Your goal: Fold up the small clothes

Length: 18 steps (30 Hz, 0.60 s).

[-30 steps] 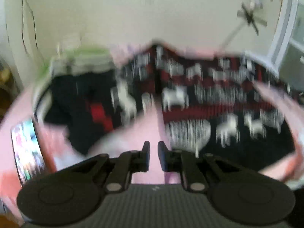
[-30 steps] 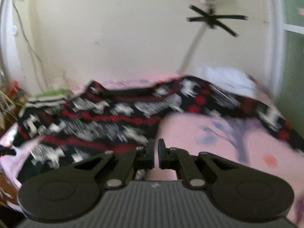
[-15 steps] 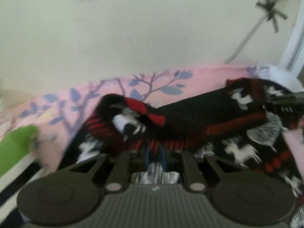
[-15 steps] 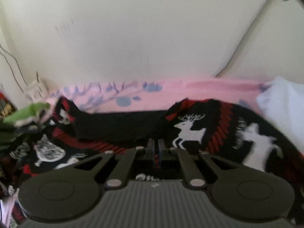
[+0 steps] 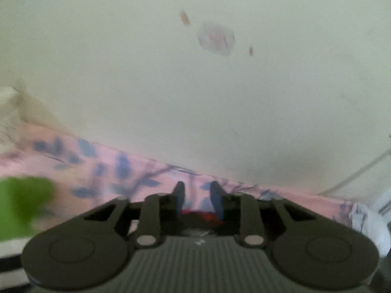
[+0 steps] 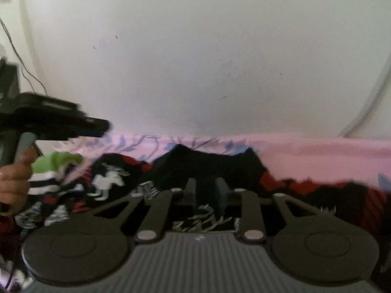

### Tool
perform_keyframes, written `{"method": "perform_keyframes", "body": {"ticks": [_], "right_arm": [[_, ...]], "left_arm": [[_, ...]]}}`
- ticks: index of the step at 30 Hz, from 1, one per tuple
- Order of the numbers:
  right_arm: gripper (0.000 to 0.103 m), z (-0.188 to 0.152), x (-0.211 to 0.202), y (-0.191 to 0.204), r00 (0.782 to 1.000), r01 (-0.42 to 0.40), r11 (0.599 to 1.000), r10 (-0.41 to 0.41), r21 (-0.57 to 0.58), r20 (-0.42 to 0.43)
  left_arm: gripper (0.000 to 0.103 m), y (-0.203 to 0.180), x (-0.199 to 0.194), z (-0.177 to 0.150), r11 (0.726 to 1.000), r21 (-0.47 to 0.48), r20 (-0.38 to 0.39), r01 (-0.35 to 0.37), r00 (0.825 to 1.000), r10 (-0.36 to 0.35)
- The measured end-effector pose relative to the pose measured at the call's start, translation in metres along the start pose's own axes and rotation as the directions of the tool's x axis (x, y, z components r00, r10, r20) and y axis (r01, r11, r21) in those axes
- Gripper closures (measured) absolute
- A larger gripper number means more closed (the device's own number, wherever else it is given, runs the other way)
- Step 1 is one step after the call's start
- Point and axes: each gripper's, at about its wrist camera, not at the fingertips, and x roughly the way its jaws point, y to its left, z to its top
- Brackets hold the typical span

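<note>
A black, red and white patterned garment [image 6: 185,166] with white animal figures lies on the pink flowered bed sheet [image 6: 305,156] against a pale wall. My right gripper [image 6: 205,190] is open a little, low over the garment's far edge. My left gripper [image 5: 196,193] is open a little; a bit of the garment's red and black cloth [image 5: 202,217] shows low between its fingers, and I cannot tell whether it is touched. The left gripper also shows in the right wrist view [image 6: 48,124], held in a hand at the left.
A green, black and white striped cloth [image 6: 53,171] lies at the garment's left end and shows blurred in the left wrist view [image 5: 22,200]. A white cloth [image 5: 369,222] lies at the right. The wall [image 5: 195,85] stands close behind the bed.
Both grippers have moved forward and down to the garment's far edge by the wall. Both have opened from shut; the garment's far part now lies folded over itself.
</note>
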Motion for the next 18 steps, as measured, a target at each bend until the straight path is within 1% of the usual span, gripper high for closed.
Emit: {"method": "perform_keyframes", "body": {"ticks": [1, 2, 3, 4, 5, 7, 10, 12, 14, 15, 16, 18], "right_arm": [[0.068, -0.003, -0.009, -0.001, 1.000, -0.012, 1.000, 0.012, 0.011, 0.012], [0.060, -0.007, -0.020, 0.001, 1.000, -0.021, 1.000, 0.021, 0.020, 0.023], [0.031, -0.010, -0.031, 0.003, 0.999, -0.022, 0.999, 0.022, 0.024, 0.028], [0.026, -0.011, -0.041, 0.007, 0.999, -0.016, 0.999, 0.015, 0.027, 0.040], [0.026, -0.012, -0.050, 0.015, 0.998, -0.004, 1.000, 0.002, 0.023, 0.067], [0.026, -0.007, -0.069, 0.030, 0.997, 0.013, 1.000, -0.013, -0.001, 0.077], [0.026, 0.011, -0.102, 0.056, 0.996, -0.002, 1.000, 0.003, -0.013, 0.090], [0.026, 0.021, -0.116, 0.089, 0.998, -0.029, 0.997, 0.033, -0.070, 0.056], [0.026, 0.021, -0.119, 0.133, 0.998, -0.060, 0.985, 0.063, -0.165, 0.012], [0.027, 0.017, -0.119, 0.156, 0.996, -0.086, 0.971, 0.085, -0.225, -0.012], [0.027, 0.010, -0.118, 0.182, 0.993, -0.119, 0.948, 0.113, -0.294, -0.037], [0.028, -0.016, -0.115, 0.241, 0.982, -0.189, 0.869, 0.169, -0.457, -0.085]], "left_arm": [[0.070, 0.009, -0.024, -0.005, 1.000, 0.023, 0.018, -0.009, 1.000, 0.008], [0.068, 0.017, -0.045, -0.011, 0.999, 0.040, 0.029, -0.011, 1.000, 0.010], [0.067, 0.025, -0.066, -0.017, 0.998, 0.059, 0.034, -0.016, 0.999, 0.014], [0.066, 0.033, -0.090, -0.024, 0.996, 0.081, 0.041, -0.030, 0.999, 0.027], [0.064, 0.042, -0.111, -0.030, 0.994, 0.101, 0.051, -0.051, 0.998, 0.046], [0.058, 0.061, -0.154, -0.045, 0.984, 0.136, 0.080, -0.114, 0.991, 0.104], [0.054, 0.091, -0.218, -0.067, 0.968, 0.154, 0.136, -0.197, 0.975, 0.177], [0.050, 0.107, -0.255, -0.081, 0.964, 0.137, 0.180, -0.228, 0.963, 0.202], [0.049, 0.121, -0.291, -0.099, 0.961, 0.112, 0.220, -0.251, 0.950, 0.222], [0.048, 0.127, -0.310, -0.109, 0.960, 0.101, 0.241, -0.261, 0.943, 0.230], [0.047, 0.131, -0.318, -0.110, 0.959, 0.093, 0.255, -0.269, 0.937, 0.239], [0.047, 0.137, -0.332, -0.118, 0.955, 0.080, 0.281, -0.285, 0.926, 0.253]]}}
